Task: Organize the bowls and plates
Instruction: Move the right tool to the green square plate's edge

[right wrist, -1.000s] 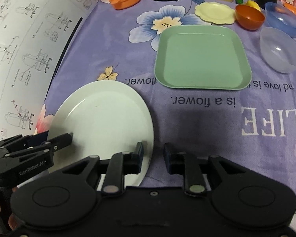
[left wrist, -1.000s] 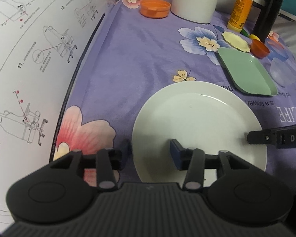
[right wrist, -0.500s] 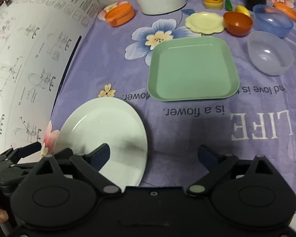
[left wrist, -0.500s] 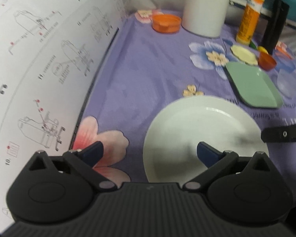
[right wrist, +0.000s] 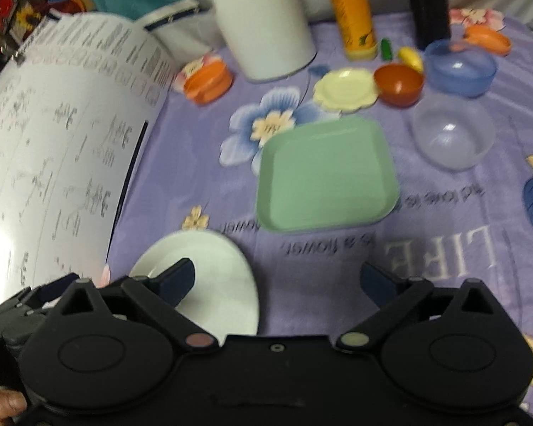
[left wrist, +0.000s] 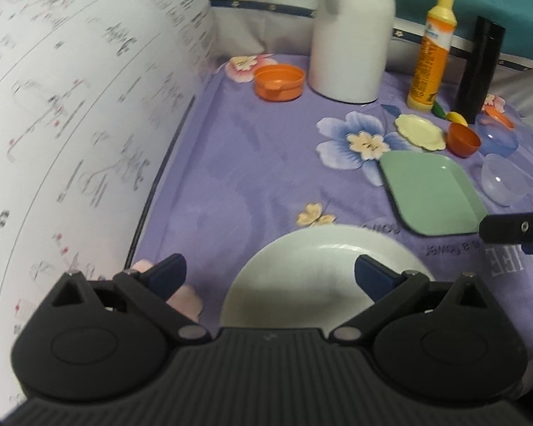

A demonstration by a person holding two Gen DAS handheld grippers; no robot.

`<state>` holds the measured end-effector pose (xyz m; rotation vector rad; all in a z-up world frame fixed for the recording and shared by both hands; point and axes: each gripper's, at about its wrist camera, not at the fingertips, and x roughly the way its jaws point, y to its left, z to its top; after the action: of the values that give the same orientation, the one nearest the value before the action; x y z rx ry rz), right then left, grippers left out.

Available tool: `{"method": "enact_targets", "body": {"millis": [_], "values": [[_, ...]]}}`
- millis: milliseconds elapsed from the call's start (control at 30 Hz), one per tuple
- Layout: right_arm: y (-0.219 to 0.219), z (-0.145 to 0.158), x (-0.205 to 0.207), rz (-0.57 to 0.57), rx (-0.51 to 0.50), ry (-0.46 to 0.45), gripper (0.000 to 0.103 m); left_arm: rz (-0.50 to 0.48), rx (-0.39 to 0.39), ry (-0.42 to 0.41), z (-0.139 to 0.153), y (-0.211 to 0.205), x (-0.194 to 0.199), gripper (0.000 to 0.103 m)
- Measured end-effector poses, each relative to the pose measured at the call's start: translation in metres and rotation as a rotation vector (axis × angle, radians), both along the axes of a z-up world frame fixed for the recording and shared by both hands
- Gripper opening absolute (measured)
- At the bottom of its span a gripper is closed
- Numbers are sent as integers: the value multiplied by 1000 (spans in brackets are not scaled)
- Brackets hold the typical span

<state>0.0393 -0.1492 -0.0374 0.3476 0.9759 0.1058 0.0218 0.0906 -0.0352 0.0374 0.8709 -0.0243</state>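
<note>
A round white plate point(left wrist: 312, 277) lies on the purple flowered cloth point(left wrist: 252, 163); it also shows in the right wrist view point(right wrist: 216, 277). My left gripper point(left wrist: 270, 273) is open and empty, raised over the plate's near left edge. My right gripper point(right wrist: 277, 277) is open and empty, above the plate's right edge. A green square plate point(right wrist: 327, 177) lies beyond, also in the left wrist view point(left wrist: 433, 195). Behind it are a small yellow scalloped plate point(right wrist: 344, 88), a red-orange bowl point(right wrist: 399, 83), a blue bowl point(right wrist: 460, 67) and a clear bowl point(right wrist: 451, 138).
A large curled instruction sheet point(left wrist: 71, 124) stands along the left. At the back are an orange dish point(left wrist: 279, 81), a white cylinder point(left wrist: 351, 35), an orange bottle point(left wrist: 431, 53) and a black container point(left wrist: 479, 67). Another orange dish point(right wrist: 486, 39) lies far right.
Both grippers have opened, let go of the white plate and pulled up and back. The plate now rests on the cloth.
</note>
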Motion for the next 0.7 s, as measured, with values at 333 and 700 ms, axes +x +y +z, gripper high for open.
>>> {"method": "enact_targets", "body": {"millis": [333, 700], "values": [[-48, 4, 12, -122, 33, -34, 103, -72, -25, -7, 8, -43, 35, 103], [-83, -12, 45, -194, 94, -13, 103, -121, -17, 37, -3, -85, 89, 103]]}}
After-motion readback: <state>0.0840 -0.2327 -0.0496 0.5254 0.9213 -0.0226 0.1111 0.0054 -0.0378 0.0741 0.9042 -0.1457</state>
